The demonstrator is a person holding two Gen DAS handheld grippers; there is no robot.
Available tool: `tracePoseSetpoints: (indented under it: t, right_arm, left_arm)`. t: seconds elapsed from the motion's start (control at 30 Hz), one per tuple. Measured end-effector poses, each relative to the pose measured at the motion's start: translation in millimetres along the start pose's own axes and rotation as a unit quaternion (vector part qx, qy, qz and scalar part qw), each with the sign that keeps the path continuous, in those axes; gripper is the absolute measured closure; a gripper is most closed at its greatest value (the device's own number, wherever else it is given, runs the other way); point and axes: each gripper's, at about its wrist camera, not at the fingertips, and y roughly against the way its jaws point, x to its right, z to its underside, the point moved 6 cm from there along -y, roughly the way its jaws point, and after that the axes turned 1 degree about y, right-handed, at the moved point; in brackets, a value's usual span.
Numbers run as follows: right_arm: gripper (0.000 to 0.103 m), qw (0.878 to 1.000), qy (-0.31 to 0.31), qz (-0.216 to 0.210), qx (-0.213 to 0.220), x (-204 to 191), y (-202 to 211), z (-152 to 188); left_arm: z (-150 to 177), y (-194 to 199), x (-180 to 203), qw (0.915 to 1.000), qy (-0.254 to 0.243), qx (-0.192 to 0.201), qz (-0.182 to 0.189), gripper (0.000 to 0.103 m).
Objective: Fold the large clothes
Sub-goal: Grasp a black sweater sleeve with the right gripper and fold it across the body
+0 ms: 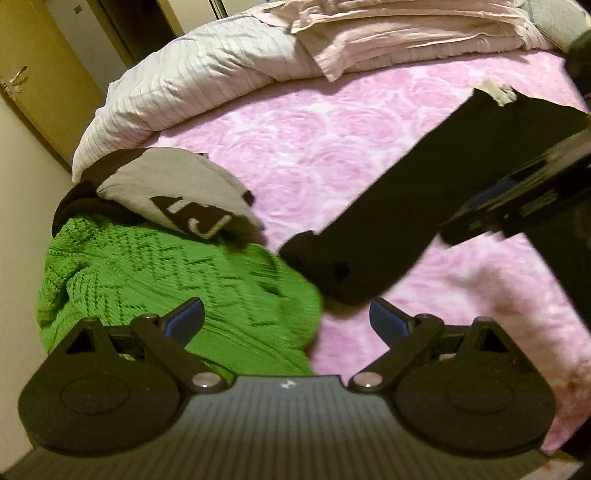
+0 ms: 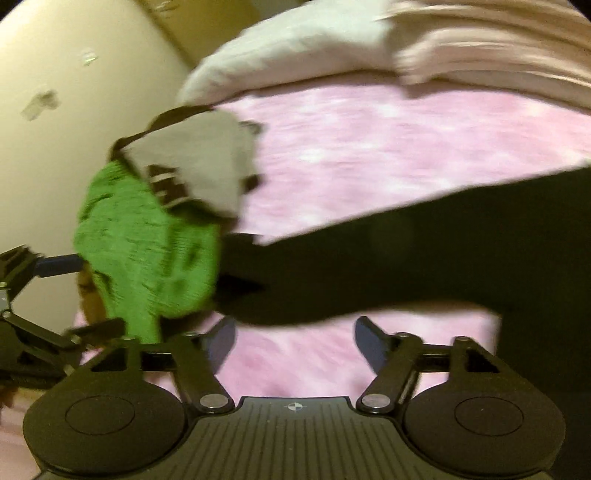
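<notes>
A long black garment (image 1: pixel 388 221) stretches from the right toward the middle of the pink bed (image 1: pixel 351 140), with a white label at its far end. Its near end touches a green knit sweater (image 1: pixel 166 280), which lies under a grey garment with a dark logo (image 1: pixel 177 188). My left gripper (image 1: pixel 288 317) is open, one finger over the sweater and one over the blanket, holding nothing. My right gripper (image 2: pixel 295 343) is open just short of the black garment (image 2: pixel 406 258), with only blanket between its fingers. Both views are blurred.
A white striped pillow (image 1: pixel 184 85) and folded pale pink bedding (image 1: pixel 406 33) lie at the head of the bed. A yellow door with a handle (image 1: pixel 18 81) and a cream wall (image 2: pixel 55 147) stand to the left. The left gripper (image 2: pixel 79 297) shows beside the sweater (image 2: pixel 147 251).
</notes>
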Motion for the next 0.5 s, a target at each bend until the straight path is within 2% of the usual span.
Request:
tracePoseSetpoints:
  t: [0.17, 0.33, 0.4, 0.43, 0.47, 0.5]
  right_arm:
    - [0.045, 0.996, -0.056, -0.067, -0.015, -9, -78, -9]
    - [0.046, 0.978, -0.171, -0.118, -0.011, 4, -122, -13]
    - [0.057, 0.968, -0.215, -0.126, 0.0, 9, -128, -17]
    - [0.075, 0.965, -0.229, -0.125, 0.006, 12, -128, -18]
    - [0.087, 0.964, -0.235, -0.119, 0.021, 13, -126, -22]
    - [0.089, 0.966, -0.229, -0.113, 0.031, 13, -121, -25]
  left_arm:
    - [5, -20, -24, 0.9998, 0.015, 0.006, -0.007, 0.009]
    - [12, -23, -30, 0.9995, 0.03, 0.004, -0.007, 0.009]
    - [13, -22, -30, 0.9995, 0.031, 0.001, -0.009, 0.009]
    - [13, -22, -31, 0.9994, 0.032, 0.0, -0.01, 0.009]
    - [13, -21, -30, 0.9994, 0.032, -0.001, -0.01, 0.009]
    - [12, -21, -30, 0.9995, 0.031, -0.002, -0.01, 0.009]
